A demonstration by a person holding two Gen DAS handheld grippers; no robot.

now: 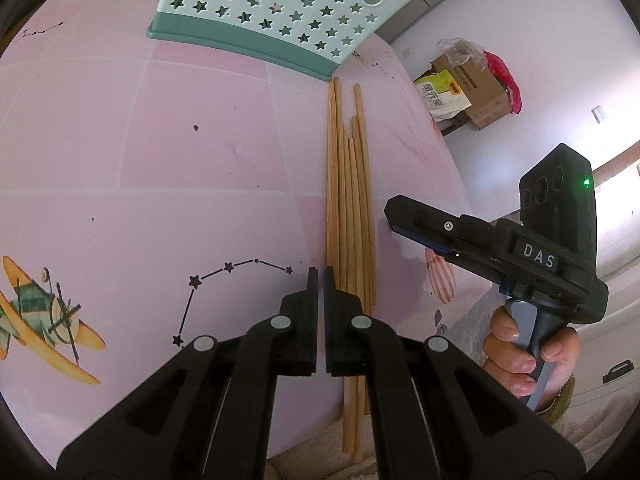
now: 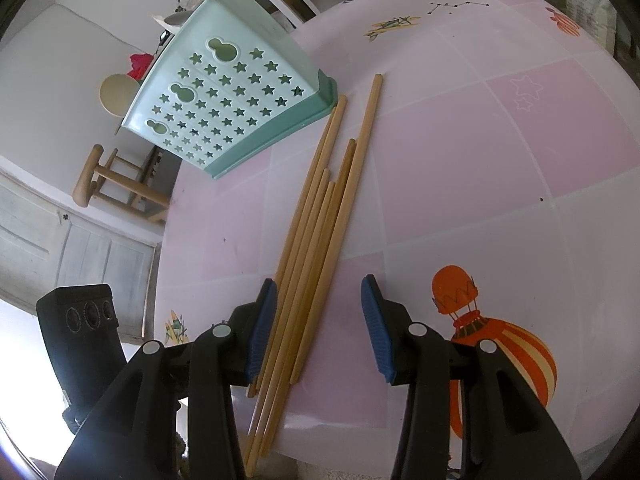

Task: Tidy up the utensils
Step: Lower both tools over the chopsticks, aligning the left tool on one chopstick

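Chopsticks: light, stiff, smooth, likely to roll; grip mid-bundle; right gripper half-open, empty, left gripper shut, empty.

free: pink table left | blocked: holder (beyond chopsticks)

— What sort of place was it?

— A home, a lived-in room. The tabletop wore a pink child's cover printed with planes, balloons and stars.

— Anything else?

— A cardboard box and shopping bags were stacked against the white wall, a wooden stool stood by panelled cupboard doors, and a star-punched plastic basket sat on the tabletop.
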